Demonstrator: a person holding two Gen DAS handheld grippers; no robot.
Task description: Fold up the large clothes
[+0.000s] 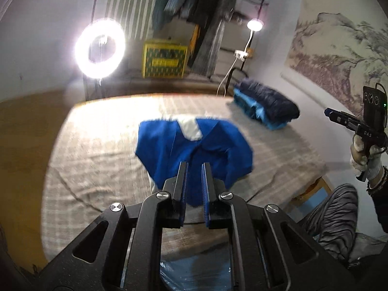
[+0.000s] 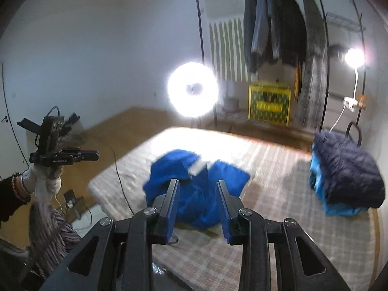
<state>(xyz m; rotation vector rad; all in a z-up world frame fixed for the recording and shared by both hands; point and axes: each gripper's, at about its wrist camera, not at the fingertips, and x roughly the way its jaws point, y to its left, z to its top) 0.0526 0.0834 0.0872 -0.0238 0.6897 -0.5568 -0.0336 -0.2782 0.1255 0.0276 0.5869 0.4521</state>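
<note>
Blue garment (image 1: 194,150) lying in a loose, rumpled heap near the middle of the checked bed cover (image 1: 101,169), a white panel (image 1: 190,128) showing at its far edge. Soft, limp and light by the look of it; likely to sag and drag when lifted by one point only, and padded enough to puff rather than crease sharply. Probably slippery-faced, so worth pinching a doubled edge or seam rather than a single flat layer. Best holds, judging from the heap: two well-separated spots on the near hem or at the shoulders beside the white panel, one per claw, to spread it flat before folding.

Far right on the cover, well apart from the heap: a stack of folded clothes (image 2: 346,177), dark navy over lighter blue.

Left gripper (image 1: 194,167) hovering above the near edge of the blue garment, angled down toward it, jaws drawn near together with only a narrow gap and nothing between them. Right gripper (image 2: 197,186) likewise raised over the heap and tilted down, jaws parted wider, empty, clear of the fabric. Gloved hand (image 1: 363,152) gripping the right handle, seen at the right edge of the left view; both views motion-blurred.
</note>
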